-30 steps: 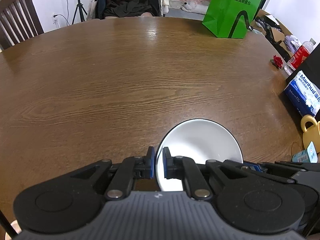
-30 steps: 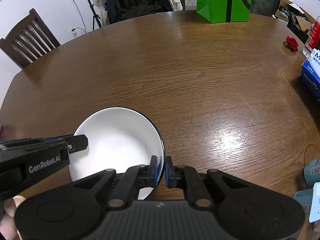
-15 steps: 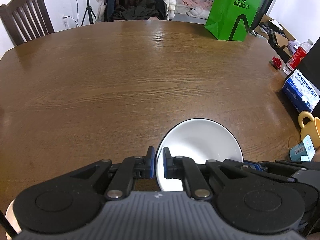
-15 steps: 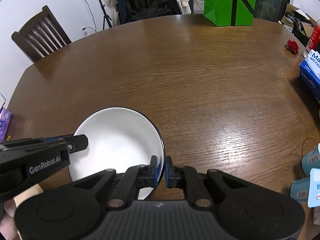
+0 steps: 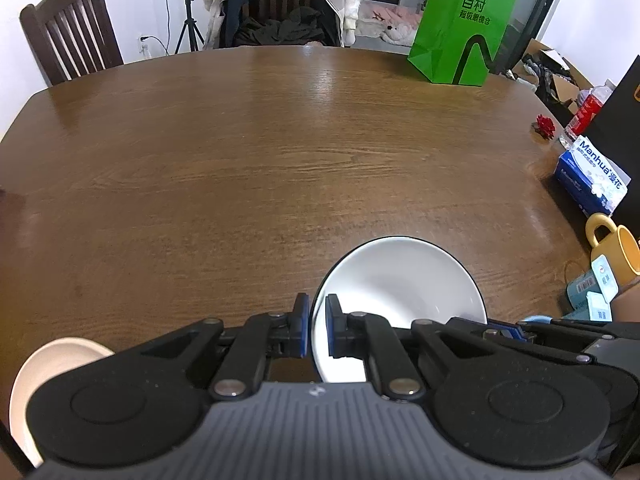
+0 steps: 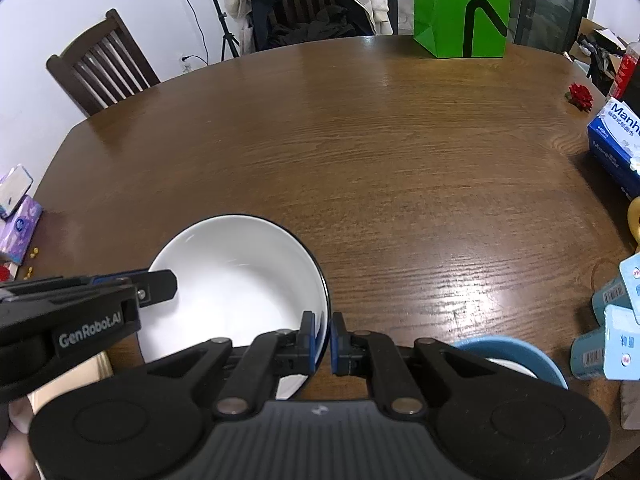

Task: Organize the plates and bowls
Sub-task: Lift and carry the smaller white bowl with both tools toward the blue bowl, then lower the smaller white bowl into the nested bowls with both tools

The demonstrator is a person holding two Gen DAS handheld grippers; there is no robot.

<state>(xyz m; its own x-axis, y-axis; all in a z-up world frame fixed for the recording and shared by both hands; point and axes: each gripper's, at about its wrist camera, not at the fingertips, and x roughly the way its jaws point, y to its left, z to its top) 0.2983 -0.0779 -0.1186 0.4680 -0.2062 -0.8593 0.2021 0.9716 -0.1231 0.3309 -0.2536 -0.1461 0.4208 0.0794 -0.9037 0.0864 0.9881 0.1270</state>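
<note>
Both grippers are pinching the white bowl (image 6: 240, 280) by its rim: left gripper (image 5: 316, 330) is clamping the rim on its side, one pad inside, one outside; right gripper (image 6: 323, 340) is doing the same on the opposite rim. Bowl is sitting just ahead of both sets of fingers, over the wooden table (image 5: 248, 184); can't tell if it's touching.

To do this well, imo: keep both hands level & moving together so the rim isn't twisting, go slow. Blue dish (image 6: 508, 354) is lying just right of the right gripper, cream plate (image 5: 60, 364) low-left of the left gripper — likely stacking spots; lower straight down, centre first, then release both.
</note>
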